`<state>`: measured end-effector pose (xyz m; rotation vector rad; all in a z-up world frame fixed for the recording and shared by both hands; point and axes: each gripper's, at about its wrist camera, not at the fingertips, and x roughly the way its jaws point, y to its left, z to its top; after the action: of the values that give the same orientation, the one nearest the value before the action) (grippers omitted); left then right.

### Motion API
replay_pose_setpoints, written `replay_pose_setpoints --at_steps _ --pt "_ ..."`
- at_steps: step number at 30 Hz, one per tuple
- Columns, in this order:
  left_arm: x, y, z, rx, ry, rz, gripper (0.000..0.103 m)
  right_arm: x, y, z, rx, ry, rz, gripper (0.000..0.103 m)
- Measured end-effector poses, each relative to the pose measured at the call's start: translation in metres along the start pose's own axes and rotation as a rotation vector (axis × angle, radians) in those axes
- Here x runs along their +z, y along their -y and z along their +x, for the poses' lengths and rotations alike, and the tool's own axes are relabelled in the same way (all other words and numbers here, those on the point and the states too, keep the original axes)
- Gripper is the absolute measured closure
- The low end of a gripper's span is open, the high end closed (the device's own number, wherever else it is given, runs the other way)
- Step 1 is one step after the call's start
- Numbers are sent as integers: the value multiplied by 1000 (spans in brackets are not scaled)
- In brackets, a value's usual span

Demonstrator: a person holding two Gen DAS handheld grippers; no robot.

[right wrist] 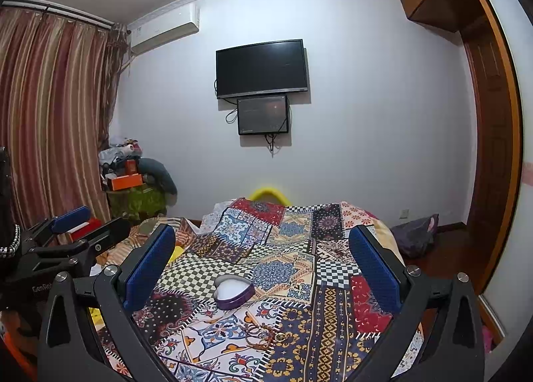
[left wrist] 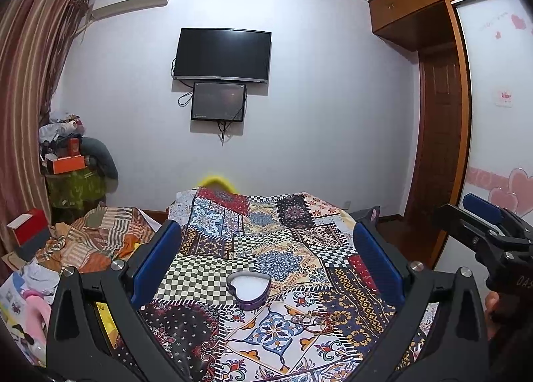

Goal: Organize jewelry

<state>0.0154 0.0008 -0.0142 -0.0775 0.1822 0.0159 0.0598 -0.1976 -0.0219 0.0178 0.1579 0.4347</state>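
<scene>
Purple-walled and heart-shaped, the small metal tin with a white lining (left wrist: pixel 248 288) sits lidless mid-bed on the patchwork-print quilt (left wrist: pixel 283 248), ready to receive pieces. Just nearer the bed's near edge lies a tangle of beaded bracelets and thin rings (right wrist: pixel 263 335). The left tongs (left wrist: pixel 266 255) and right tongs (right wrist: pixel 263 258) both hover spread wide, holding nothing.
</scene>
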Motion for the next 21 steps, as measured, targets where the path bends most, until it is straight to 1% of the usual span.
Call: replay_pose_setpoints --at_steps 21 --pt "-3 1 3 2 -9 7 0 2 -1 0 -4 -10 -2 0"
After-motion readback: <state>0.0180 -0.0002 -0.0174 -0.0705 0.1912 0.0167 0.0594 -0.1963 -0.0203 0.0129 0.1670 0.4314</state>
